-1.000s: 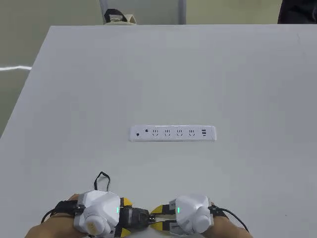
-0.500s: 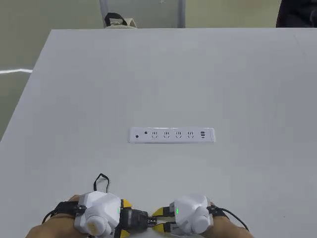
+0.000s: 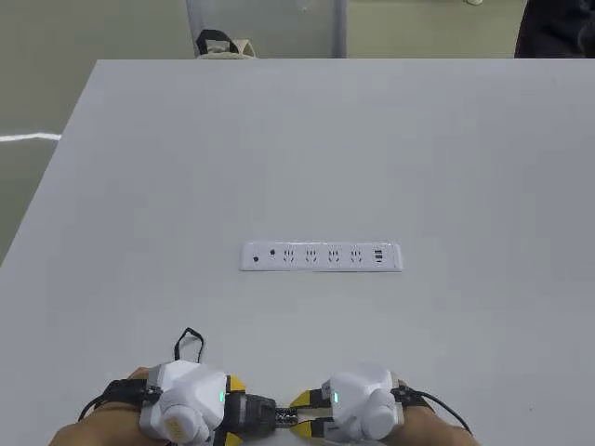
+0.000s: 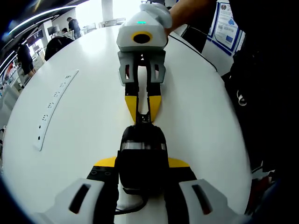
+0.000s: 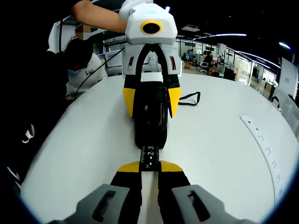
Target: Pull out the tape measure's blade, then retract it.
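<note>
Grippers slightly further apart than before, left gripper [image 4: 141,163] clenching one glossy black tape measure [image 4: 141,147], right gripper [image 5: 150,167] pinching its flat printed blade [image 5: 150,154], one white oblong power strip [image 3: 321,256].

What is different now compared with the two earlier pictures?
Very little. The right gripper, shut on the blade, seems drawn slightly away from the tape measure held in the left gripper. The power strip stayed; its shift is camera motion.
</note>
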Action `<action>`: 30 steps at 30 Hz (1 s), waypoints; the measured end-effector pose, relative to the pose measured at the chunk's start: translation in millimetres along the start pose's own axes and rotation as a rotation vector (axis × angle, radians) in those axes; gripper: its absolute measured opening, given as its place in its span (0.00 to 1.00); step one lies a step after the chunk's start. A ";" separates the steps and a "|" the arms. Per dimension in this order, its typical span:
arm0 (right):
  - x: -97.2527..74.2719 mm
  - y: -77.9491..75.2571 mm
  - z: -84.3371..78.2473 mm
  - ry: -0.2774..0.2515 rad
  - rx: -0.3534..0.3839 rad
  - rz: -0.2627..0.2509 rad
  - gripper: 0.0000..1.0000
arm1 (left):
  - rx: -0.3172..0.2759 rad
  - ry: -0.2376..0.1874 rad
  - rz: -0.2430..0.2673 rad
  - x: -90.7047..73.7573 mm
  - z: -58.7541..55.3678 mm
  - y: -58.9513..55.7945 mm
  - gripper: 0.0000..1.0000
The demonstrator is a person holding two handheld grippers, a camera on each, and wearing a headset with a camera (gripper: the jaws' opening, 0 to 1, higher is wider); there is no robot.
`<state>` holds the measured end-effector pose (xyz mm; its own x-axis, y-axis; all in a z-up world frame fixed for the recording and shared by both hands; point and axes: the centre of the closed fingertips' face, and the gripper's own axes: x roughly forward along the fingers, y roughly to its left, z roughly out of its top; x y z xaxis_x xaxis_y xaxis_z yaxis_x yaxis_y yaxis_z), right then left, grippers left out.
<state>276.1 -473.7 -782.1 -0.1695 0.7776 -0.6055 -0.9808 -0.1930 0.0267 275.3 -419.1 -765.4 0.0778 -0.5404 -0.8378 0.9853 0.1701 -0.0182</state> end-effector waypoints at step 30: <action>-11.3 -1.2 -9.7 0.025 -0.018 -0.014 0.10 | -0.007 -0.005 0.003 2.2 -2.5 0.6 0.34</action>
<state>280.1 -488.1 -783.0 -0.1535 0.7653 -0.6250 -0.9811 -0.1933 0.0043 275.7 -418.1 -768.7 0.0819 -0.5439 -0.8351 0.9840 0.1774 -0.0190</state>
